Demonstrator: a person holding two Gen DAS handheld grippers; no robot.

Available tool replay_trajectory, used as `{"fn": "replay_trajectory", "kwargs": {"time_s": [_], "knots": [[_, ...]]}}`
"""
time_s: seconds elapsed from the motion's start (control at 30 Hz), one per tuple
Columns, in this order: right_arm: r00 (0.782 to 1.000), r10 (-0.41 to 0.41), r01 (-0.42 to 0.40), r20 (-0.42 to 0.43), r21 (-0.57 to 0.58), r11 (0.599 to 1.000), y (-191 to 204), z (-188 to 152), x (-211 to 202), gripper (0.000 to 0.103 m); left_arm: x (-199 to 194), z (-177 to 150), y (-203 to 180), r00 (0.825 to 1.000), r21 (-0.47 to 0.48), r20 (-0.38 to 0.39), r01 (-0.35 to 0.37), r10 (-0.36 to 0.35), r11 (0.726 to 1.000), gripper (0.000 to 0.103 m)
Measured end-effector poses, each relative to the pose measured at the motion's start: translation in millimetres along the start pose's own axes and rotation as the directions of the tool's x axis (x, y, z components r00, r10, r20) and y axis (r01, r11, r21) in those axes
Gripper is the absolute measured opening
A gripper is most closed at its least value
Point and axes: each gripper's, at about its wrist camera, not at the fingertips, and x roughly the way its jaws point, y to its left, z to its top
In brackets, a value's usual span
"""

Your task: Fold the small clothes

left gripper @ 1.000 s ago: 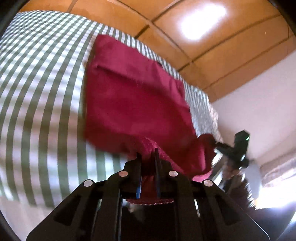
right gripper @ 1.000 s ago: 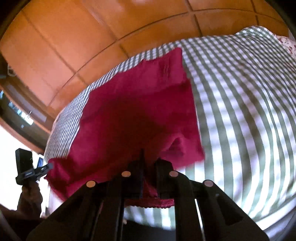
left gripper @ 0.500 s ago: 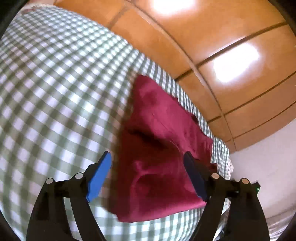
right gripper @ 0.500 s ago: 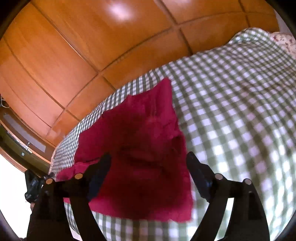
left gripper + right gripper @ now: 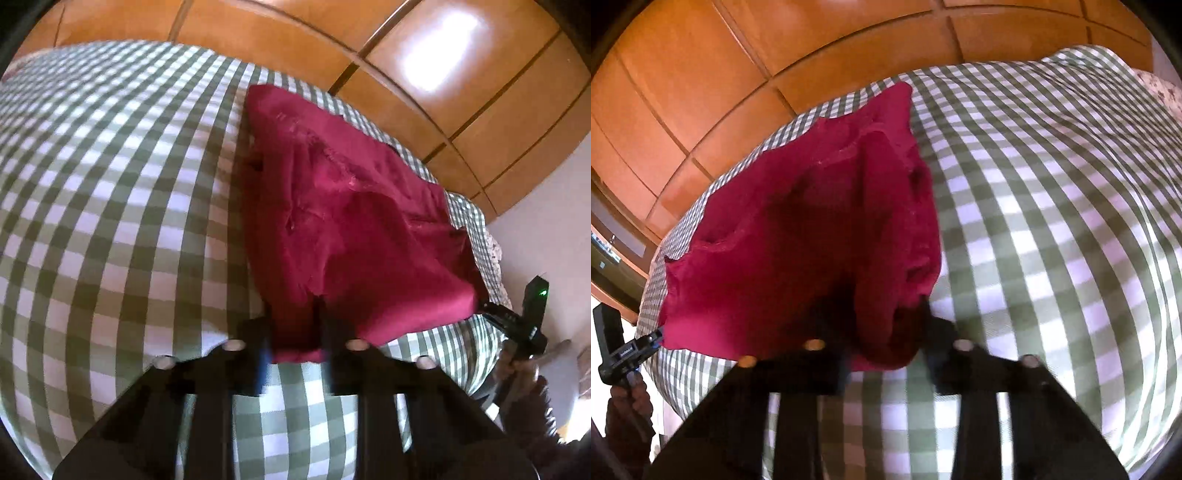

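On the checked bed cover [image 5: 110, 206], the red cloth [image 5: 354, 229] lies partly folded. Half a second ago both claws were wide open above it; now the left claw [image 5: 295, 343] and the right claw [image 5: 886, 339] each pinch its near edge, likely ready for another fold.

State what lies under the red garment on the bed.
The green checked bedcover shows around the red garment and runs beneath it; whatever else lies under the cloth is covered.

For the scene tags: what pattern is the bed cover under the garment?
Green-and-white check on the bed cover, clearest in the right wrist view.
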Motion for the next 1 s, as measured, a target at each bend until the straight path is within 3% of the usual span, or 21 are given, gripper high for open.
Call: {"fn": "replay_trajectory", "kwargs": {"time_s": [0.2, 0.5, 0.53, 0.6, 0.63, 0.67, 0.83, 0.93, 1.0], "knots": [[0.999, 0.033, -0.033, 0.014, 0.001, 0.999, -4.8, -17.3, -35.2, 0.016, -17.1, -11.5, -2.8, 1.000, 0.042, -0.008, 0.017, -0.017, 0.999, 0.011], [0.996, 0.033, -0.036, -0.086, -0.032, 0.999, -11.1, -70.7, -68.5, 0.019, -47.2, -67.7, -8.7, 0.992, 0.079, -0.123, 0.017, -0.007, 0.997, 0.012], [0.996, 0.026, -0.029, -0.086, -0.036, 0.999, -10.8, -71.3, -70.3, 0.021, -50.0, -68.3, -8.2, 0.993, 0.078, -0.120, 0.011, -0.002, 0.997, 0.016], [0.998, -0.010, 0.007, -0.063, -0.044, 0.999, -10.7, -66.0, -75.2, 0.039, -58.2, -64.0, -5.4, 0.996, 0.081, -0.083, -0.025, 0.032, 0.996, 0.037], [0.999, -0.026, 0.024, -0.039, -0.046, 0.999, -11.2, -59.3, -77.6, 0.041, -60.5, -59.5, -4.8, 0.997, 0.079, -0.059, -0.039, 0.043, 0.996, 0.051], [0.999, -0.038, 0.037, -0.014, -0.045, 0.998, -10.5, -50.2, -78.3, 0.043, -63.1, -53.5, -3.7, 0.998, 0.070, -0.029, -0.052, 0.054, 0.996, 0.054], [0.989, -0.128, 0.135, 0.074, -0.102, 0.986, 10.7, -15.8, -62.2, 0.050, -53.5, -20.6, -10.3, 0.994, 0.088, 0.044, -0.100, 0.097, 0.991, 0.054], [0.987, -0.139, 0.150, 0.085, -0.133, 0.980, 25.3, 1.8, -38.3, 0.050, -39.2, -6.3, -18.4, 0.992, 0.130, 0.057, -0.120, 0.114, 0.984, 0.064], [0.987, -0.143, 0.153, 0.077, -0.151, 0.977, 27.5, 6.5, -25.2, 0.046, -28.6, -1.5, -23.8, 0.992, 0.155, 0.054, -0.124, 0.117, 0.980, 0.064]]}}
